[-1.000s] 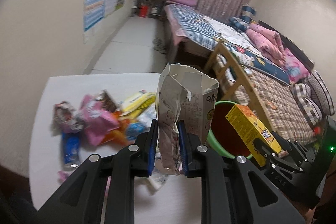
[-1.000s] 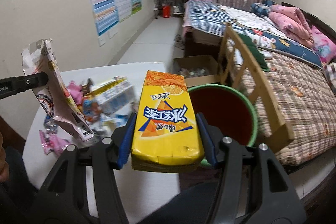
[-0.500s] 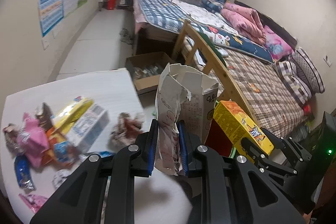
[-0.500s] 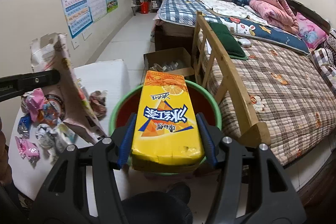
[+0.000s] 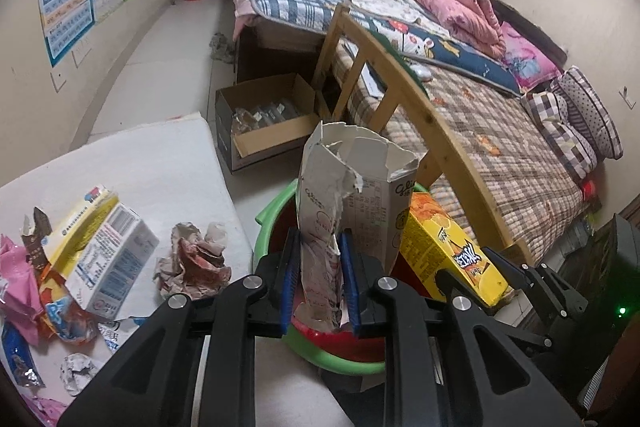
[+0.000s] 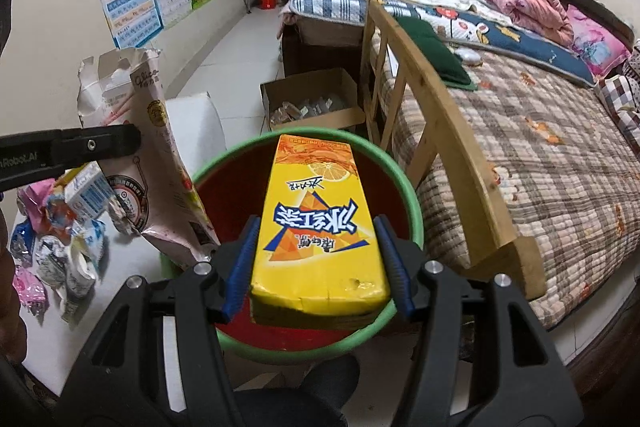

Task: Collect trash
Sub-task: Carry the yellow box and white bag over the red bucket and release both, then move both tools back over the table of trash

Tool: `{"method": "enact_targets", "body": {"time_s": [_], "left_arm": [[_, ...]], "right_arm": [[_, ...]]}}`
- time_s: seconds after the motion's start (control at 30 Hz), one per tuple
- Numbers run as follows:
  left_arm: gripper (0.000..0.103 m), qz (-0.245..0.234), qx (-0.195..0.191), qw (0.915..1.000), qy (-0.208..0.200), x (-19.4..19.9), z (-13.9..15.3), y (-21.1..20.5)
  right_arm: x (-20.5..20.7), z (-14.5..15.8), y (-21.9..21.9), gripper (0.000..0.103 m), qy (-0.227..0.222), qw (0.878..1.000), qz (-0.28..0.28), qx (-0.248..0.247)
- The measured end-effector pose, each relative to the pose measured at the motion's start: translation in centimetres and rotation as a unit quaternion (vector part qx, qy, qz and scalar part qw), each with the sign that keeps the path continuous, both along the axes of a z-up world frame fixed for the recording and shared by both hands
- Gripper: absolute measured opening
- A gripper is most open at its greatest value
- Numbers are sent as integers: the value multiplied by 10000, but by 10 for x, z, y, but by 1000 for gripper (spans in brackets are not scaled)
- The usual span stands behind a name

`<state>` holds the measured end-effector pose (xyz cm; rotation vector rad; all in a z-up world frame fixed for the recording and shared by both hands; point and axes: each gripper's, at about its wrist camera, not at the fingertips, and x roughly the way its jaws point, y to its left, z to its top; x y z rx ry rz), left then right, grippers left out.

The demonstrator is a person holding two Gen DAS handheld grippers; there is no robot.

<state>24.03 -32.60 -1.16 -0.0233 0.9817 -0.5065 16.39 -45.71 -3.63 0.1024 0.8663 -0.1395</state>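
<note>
Two pieces of rubbish hang over the same bin in a cluttered bedroom. The left gripper is clamped on a torn white snack box, pinching its crumpled flank between blue-padded fingers so the ragged open end points up, while the right gripper grasps a yellow drink carton squarely by its long sides, printed face up. Both are held above the mouth of the green-rimmed red bucket, which stands on the floor just right of the white table and near the wooden bed frame; that placement looks deliberate, so that simply opening either grip should drop its load inside. The carton sits over the bucket's middle, the torn box nearer its left rim, so the box seems the likelier to catch the edge. Plenty remains on the table to the left: a blue-and-white carton, a crumpled wrapper near the table's right edge, and a heap of pink and blue packets further left. A cardboard box sits on the floor beyond the bucket, apart from it. By this evidence the collecting looks well short of done.
</note>
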Motion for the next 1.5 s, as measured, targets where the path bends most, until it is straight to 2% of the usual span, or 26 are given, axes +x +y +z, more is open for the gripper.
{"method": "enact_targets", "body": {"time_s": [0.13,0.23,0.3,0.43,0.5,0.6,0.77,1.07,1.5], "left_arm": [[22,-66,102,9998,149,3,-12,-4],[25,-51,112,9998,183,2,-15,-2],[42,-35,109,9998,161,0,-14,2],[50,33,90,9998,149,-6,-12,14],[65,102,98,9998,101,-9,-10,22],[82,249,52,9997,22,-14,-3,40],[93,478,90,9988,-84,-28,4,72],[95,1136,90,9933,-184,-58,18,159],[95,1992,7,9792,-385,-103,39,289]], "right_arm": [[4,-11,-1,56,140,9999,6,8],[2,-15,2,63,207,9998,48,-22],[0,-15,5,72,222,9997,85,-88],[-7,-12,8,81,198,9997,86,-105],[-10,-9,10,85,186,9997,85,-95],[-14,-1,15,90,134,9998,102,-101],[-21,17,31,93,-20,9997,199,-111],[-29,43,92,96,-208,9974,682,-102],[-37,64,191,98,-301,9910,1299,-81]]}}
